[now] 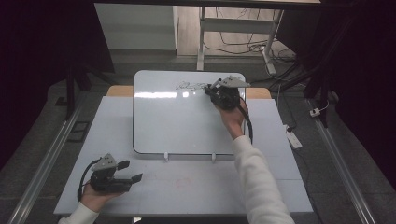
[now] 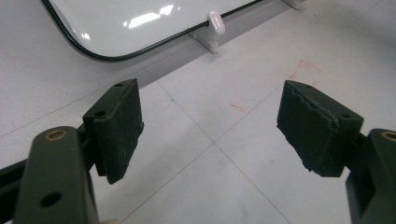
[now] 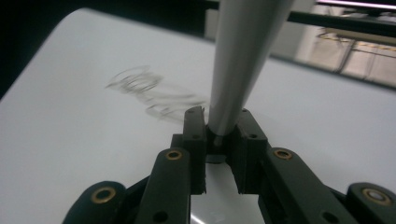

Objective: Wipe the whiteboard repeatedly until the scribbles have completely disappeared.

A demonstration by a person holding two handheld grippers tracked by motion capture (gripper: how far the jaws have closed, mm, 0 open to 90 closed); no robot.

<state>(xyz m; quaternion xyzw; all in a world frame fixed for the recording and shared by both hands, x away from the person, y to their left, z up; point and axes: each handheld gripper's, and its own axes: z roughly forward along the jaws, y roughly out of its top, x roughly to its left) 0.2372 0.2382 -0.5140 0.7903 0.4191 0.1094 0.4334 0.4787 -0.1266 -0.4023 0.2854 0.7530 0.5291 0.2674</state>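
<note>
Grey marker (image 3: 238, 60) pinched upright betw right gripper (image 1: 223, 95) pads, at scribble (image 1: 189, 85) nr whiteboard (image 1: 177, 121) far edge, likely for writing. Left gripper (image 1: 126, 171) parked nr table (image 1: 196, 186) front-left corner, pads (image 2: 116, 126) spread wide, holding nothing.

Wide bare table (image 1: 196, 186) along the near edge, between the left gripper (image 1: 131, 171) and the sleeve (image 1: 261, 182) on the right. Blocked further back by the whiteboard (image 1: 182, 121), propped on two small white clips (image 1: 166, 156) at its near edge. Open strips of table either side of the board. Far right corner of the board taken by the right gripper (image 1: 210, 90), clamped on a grey marker (image 3: 238, 60).
</note>
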